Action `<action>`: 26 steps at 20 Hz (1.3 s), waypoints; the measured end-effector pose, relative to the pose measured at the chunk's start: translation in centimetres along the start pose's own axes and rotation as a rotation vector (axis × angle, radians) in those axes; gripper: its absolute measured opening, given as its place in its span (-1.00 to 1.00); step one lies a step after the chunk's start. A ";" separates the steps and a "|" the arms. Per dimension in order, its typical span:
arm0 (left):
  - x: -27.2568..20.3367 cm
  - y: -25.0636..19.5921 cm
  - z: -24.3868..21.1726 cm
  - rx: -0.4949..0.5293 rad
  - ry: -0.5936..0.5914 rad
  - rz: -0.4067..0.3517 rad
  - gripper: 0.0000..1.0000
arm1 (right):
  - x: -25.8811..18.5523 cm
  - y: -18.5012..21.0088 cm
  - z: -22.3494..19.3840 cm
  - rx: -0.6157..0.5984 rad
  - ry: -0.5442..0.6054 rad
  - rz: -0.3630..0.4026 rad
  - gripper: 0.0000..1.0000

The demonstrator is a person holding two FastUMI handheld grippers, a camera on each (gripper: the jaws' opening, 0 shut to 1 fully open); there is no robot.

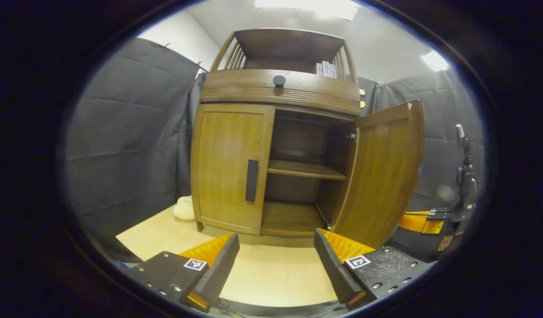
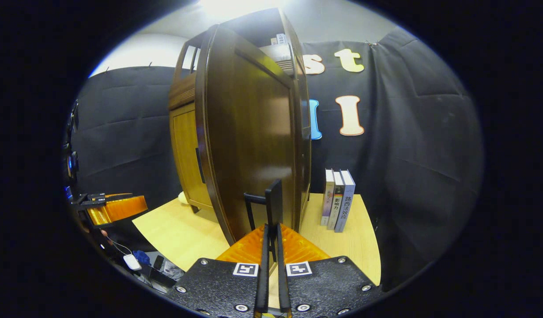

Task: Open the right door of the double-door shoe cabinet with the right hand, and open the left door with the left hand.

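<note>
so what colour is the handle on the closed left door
Black, on the left door's handle, clearest in the left gripper view.

Left view fronts cabinet point(image 1: 276, 145); right view close, door-edge.

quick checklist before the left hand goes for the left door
1. Right door swung open: ok.
2. Right gripper shut on the right door's handle: ok, fingers closed on the bar.
3. Left door closed: not ok, its step is not yet done.
4. Left door handle unobstructed: ok.
5. Left gripper open and empty: ok, fingers wide apart.
6. Left gripper lined up with that handle: not ok, it sits back over the table, handle above.
</note>
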State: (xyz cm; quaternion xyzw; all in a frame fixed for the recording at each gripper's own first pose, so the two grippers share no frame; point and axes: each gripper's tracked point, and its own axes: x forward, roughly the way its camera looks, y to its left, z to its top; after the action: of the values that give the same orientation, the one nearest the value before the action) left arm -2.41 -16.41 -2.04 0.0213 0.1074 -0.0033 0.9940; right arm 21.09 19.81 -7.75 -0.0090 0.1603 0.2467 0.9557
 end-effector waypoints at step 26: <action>2.8 4.2 3.0 -0.049 -0.041 0.197 1.00 | -0.9 -0.6 -0.2 0.138 0.010 0.003 0.20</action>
State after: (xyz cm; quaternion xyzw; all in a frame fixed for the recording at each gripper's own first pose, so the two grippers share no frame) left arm 1.05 -12.36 0.50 0.0074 0.0844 0.0968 0.9917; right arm 20.53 18.82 -7.68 0.0560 0.1817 0.2364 0.9529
